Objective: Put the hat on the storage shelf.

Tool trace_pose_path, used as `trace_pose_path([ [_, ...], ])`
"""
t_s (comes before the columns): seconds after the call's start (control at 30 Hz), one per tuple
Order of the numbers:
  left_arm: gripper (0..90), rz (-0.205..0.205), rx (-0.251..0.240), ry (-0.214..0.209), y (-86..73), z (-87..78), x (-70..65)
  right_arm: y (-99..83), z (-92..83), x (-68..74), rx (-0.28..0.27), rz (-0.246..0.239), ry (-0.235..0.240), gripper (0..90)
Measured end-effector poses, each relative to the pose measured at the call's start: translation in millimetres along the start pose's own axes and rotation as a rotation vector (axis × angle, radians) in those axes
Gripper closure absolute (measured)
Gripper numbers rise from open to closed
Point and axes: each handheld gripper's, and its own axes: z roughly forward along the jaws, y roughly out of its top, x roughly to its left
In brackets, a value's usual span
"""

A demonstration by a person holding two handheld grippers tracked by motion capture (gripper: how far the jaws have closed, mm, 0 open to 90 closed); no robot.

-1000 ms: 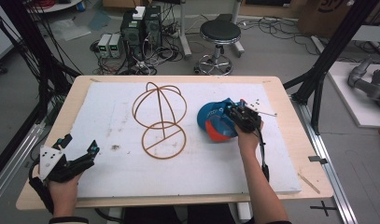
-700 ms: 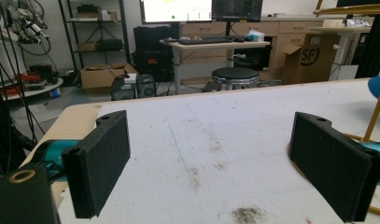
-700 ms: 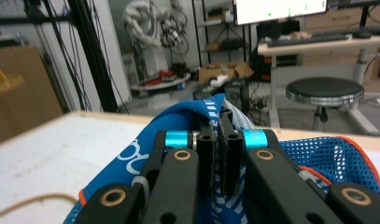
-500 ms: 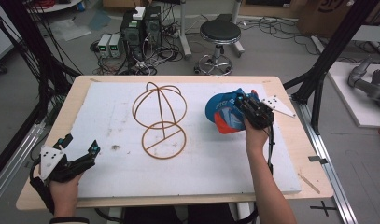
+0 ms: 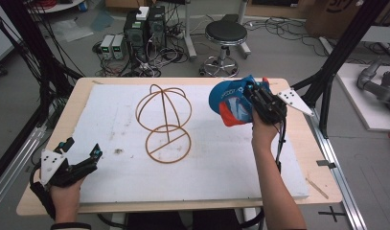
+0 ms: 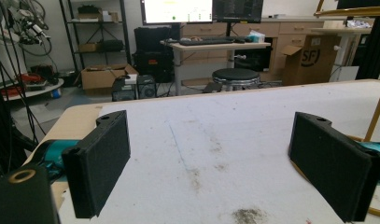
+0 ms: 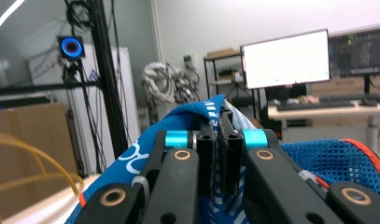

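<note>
I see a workshop floor with cables, a black stool (image 5: 225,34) at twelve o'clock and computer boxes (image 5: 143,25) at eleven, and in front of it the desk (image 5: 288,143) with its white stained top.

The blue cap (image 5: 229,98), with orange and white on it, is lifted off the desk at about two o'clock from the centre. My right hand-held gripper (image 5: 252,98) has it: in the right gripper view the two black jaws stand pressed together on a fold of the blue fabric (image 7: 211,109), with blue mesh (image 7: 327,158) spreading to the right of them. The grey three-cornered plate (image 5: 293,99) sticks out at three o'clock of that gripper, and my right hand (image 5: 263,132) holds it from below, the forearm running down to five o'clock.

Just left of the cap, near the middle of the desk, stands a wire frame (image 5: 165,122): a dome of thin orange-brown hoops above a flat ring with a crossbar. It is apart from the cap.

At seven o'clock, near the desk's front left corner, my left hand-held gripper (image 5: 80,155) rests low with its jaws wide apart; the left gripper view shows both pads (image 6: 103,163) with bare white desk between them and a dark smudge (image 6: 246,215) ahead.
</note>
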Motion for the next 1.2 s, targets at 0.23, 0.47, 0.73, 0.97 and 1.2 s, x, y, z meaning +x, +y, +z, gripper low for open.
trace_pose_path([
  [0.23, 13.1, 0.004, 0.0, 0.0, 0.5, -0.4, 0.0, 30.6, 3.7, 14.6, -0.076, -0.005, 0.028, 88.9],
  [0.47, 13.1, 0.004, -0.002, 0.0, 0.8, -0.5, 0.2, 46.9, 9.5, 26.4, -0.115, -0.007, 0.04, 88.9],
  [0.73, 13.1, 0.006, -0.009, -0.002, 0.6, -0.1, -0.1, 56.1, 17.4, 40.6, -0.143, -0.005, 0.061, 88.8],
  [0.97, 13.1, 0.006, -0.01, -0.003, 1.0, -0.6, 0.0, 65.8, 28.2, 57.2, -0.166, 0.008, 0.097, 88.9],
  [1.2, 13.1, 0.003, -0.01, -0.005, 1.0, -0.3, 0.3, 73.6, 41.9, 79.9, -0.186, 0.018, 0.138, 88.9],
])
